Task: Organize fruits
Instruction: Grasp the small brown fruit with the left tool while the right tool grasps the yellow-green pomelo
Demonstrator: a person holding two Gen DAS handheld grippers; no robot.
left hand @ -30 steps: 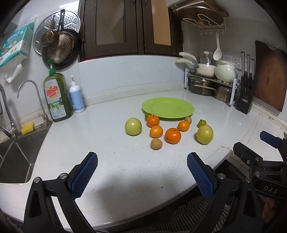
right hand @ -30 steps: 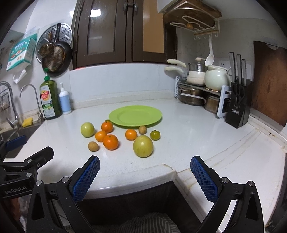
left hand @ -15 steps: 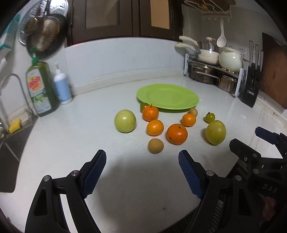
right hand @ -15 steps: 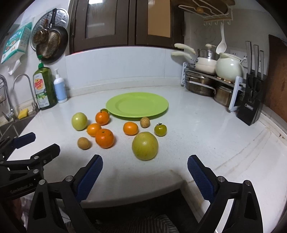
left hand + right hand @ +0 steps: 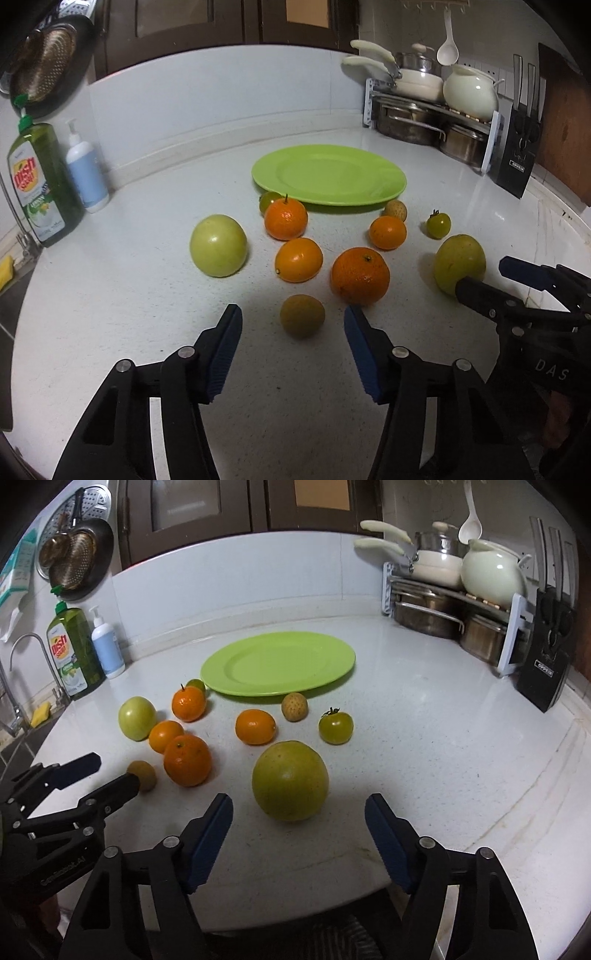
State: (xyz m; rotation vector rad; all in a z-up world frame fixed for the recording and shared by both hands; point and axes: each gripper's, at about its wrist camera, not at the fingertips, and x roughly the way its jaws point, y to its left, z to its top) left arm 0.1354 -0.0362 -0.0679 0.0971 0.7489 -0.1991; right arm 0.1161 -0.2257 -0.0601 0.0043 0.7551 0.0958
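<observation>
The left tool (image 5: 293,345) has been closing, empty, to grab the small brown fruit (image 5: 302,315); the right tool (image 5: 299,834), closing too, frames the big green fruit (image 5: 290,790)

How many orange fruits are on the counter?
4, all in front of the green plate: a stemmed one nearest it, two towards the left gripper, one mid-cluster. None looks hidden.

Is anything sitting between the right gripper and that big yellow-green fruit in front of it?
Nothing visible. The right gripper faces the big yellow-green fruit across bare counter, fingers open and just closing, not touching. The nearest large orange sits off to its left.
</observation>
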